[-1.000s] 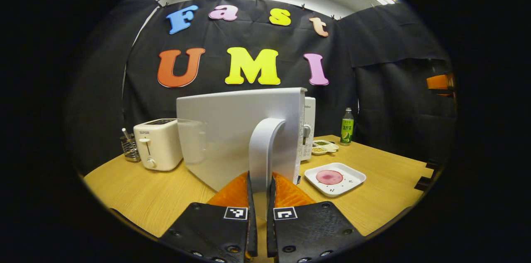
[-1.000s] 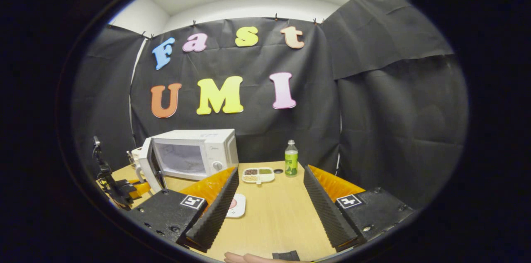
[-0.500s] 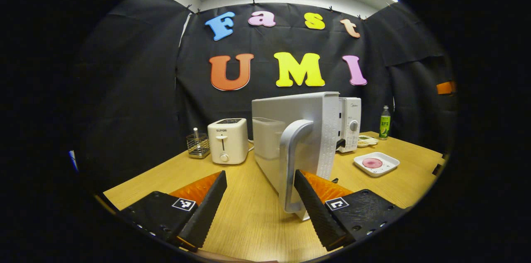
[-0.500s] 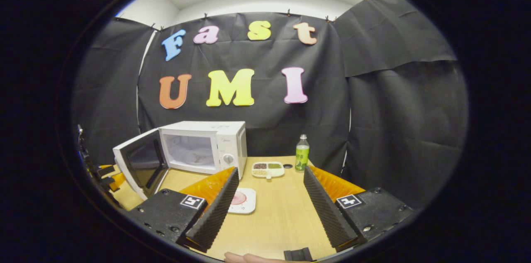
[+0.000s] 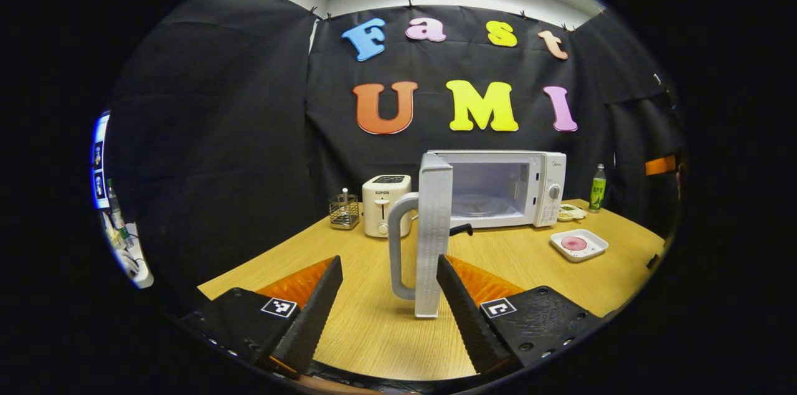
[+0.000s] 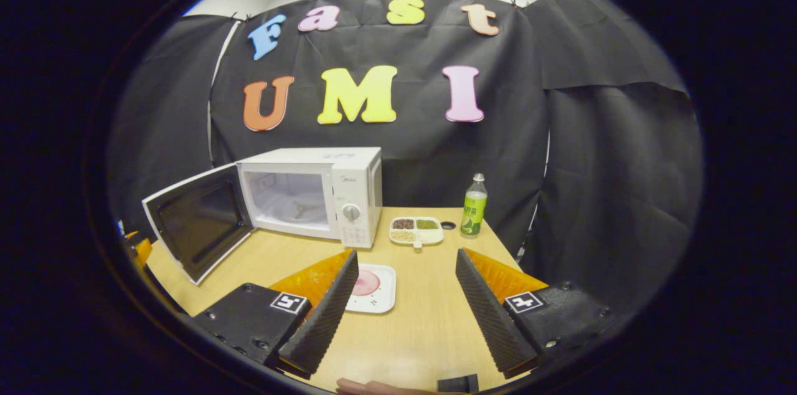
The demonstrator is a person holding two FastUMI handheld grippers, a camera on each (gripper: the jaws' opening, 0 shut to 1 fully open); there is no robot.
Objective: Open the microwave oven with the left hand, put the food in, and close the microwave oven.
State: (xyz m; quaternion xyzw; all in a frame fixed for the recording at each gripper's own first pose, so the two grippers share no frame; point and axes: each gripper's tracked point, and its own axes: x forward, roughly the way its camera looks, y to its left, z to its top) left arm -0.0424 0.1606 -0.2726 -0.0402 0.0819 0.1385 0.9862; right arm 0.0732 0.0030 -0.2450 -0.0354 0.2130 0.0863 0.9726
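The white microwave (image 5: pixel 498 189) (image 6: pixel 348 186) stands at the back of the wooden table, its cavity showing. Its door (image 5: pixel 434 233) (image 6: pixel 198 220) is swung wide open, edge-on in the left gripper view, with the curved handle (image 5: pixel 398 245) toward me. My left gripper (image 5: pixel 389 263) is open; door and handle stand just ahead between its fingers, apparently untouched. A white square plate (image 5: pixel 579 244) (image 6: pixel 380 289) carries a pink round slice of food (image 5: pixel 573 243) (image 6: pixel 364 283). My right gripper (image 6: pixel 406 255) hangs open above the table, the plate partly behind its left finger.
A white toaster (image 5: pixel 386 213) and a wire utensil holder (image 5: pixel 344 211) sit left of the microwave. A divided snack dish (image 6: pixel 416 230), a dark cap (image 6: pixel 448 225) and a green bottle (image 6: pixel 473 213) stand to its right. Bare tabletop (image 6: pixel 423 320) lies under my right gripper.
My left gripper let go of the door handle, opened and drew back. The door swung from part-open to wide open. My right gripper moved closer to the plate.
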